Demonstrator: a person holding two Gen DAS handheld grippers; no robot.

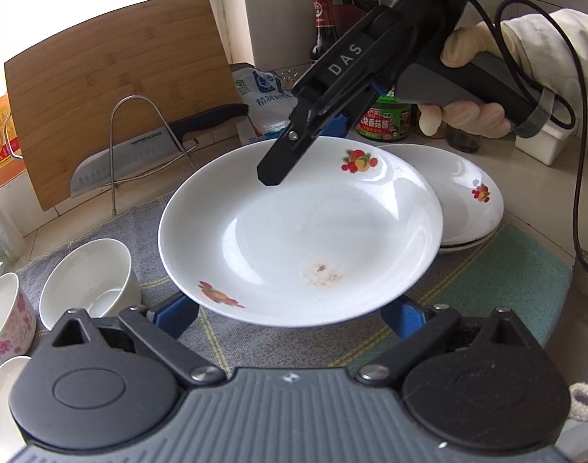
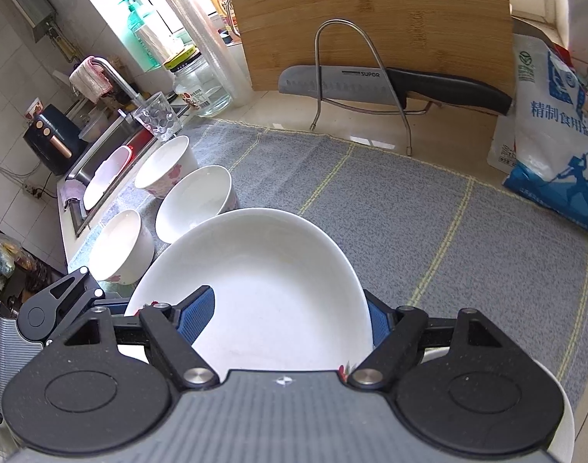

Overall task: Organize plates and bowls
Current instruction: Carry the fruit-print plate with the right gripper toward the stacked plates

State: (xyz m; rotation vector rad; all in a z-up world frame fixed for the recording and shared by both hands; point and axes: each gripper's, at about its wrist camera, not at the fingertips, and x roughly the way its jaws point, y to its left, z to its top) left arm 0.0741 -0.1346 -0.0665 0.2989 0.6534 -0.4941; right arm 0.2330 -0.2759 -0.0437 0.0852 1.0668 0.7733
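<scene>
A white plate (image 1: pixel 294 231) with small fruit prints fills the middle of the left wrist view, raised above the grey checked cloth (image 1: pixel 147 216). The right gripper (image 1: pixel 290 162) comes down from the upper right of that frame, and its fingers are closed on the far rim of the plate, one black finger above the rim and one blue pad below it. In the right wrist view the same plate (image 2: pixel 270 289) lies between the blue pads (image 2: pixel 197 312) in the lower middle of the frame.

The left gripper (image 1: pixel 294 312) is at the bottom of its own view, with its fingers open wide; the near edge of the plate sits between them, and I cannot tell if the pads touch it.

A second plate (image 1: pixel 471 200) rests on a stack at the right of the left view, partly behind the held plate. Several white bowls (image 2: pixel 197 200) stand on the cloth at the left of the right wrist view. A knife (image 2: pixel 390 81) rests on a wire stand in front of a wooden cutting board (image 2: pixel 371 15) at the top.
</scene>
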